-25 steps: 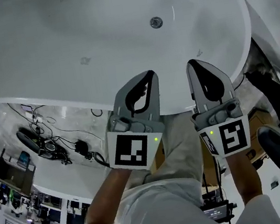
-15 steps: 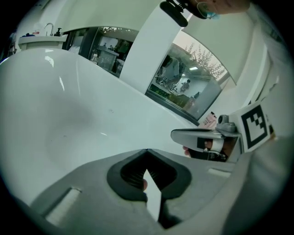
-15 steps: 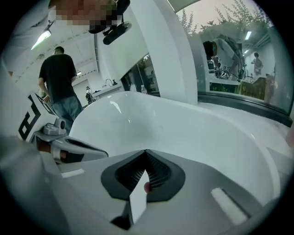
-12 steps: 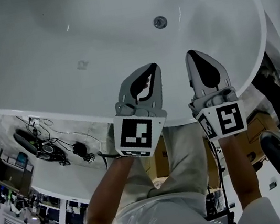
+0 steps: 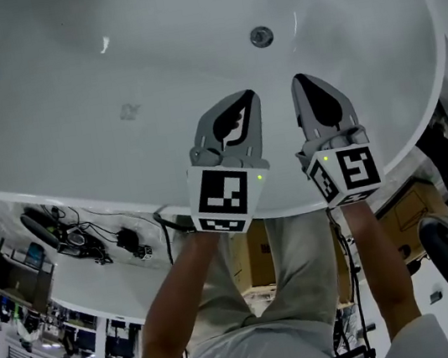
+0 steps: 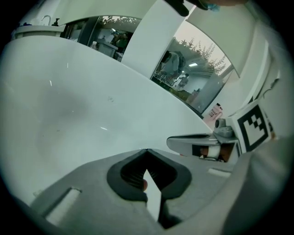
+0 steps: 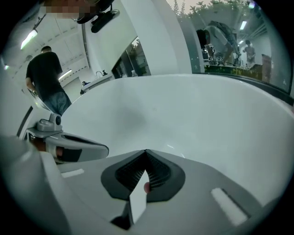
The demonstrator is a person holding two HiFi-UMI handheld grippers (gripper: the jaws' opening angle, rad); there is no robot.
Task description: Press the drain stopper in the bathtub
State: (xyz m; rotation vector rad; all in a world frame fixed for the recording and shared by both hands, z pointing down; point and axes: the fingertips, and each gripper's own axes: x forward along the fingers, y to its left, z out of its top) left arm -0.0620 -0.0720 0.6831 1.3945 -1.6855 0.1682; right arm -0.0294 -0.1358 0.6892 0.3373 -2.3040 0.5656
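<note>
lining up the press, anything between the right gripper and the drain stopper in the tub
Nothing visible does. In the head view, only bare white bathtub floor lies between the shut right gripper and the drain stopper.

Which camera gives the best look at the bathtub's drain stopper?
The head view. The drain stopper shows there as a small round metal disc on the bathtub floor, beyond the left gripper and right gripper. Both gripper views look past shut jaws at bare white tub wall; the stopper is in neither.
</note>
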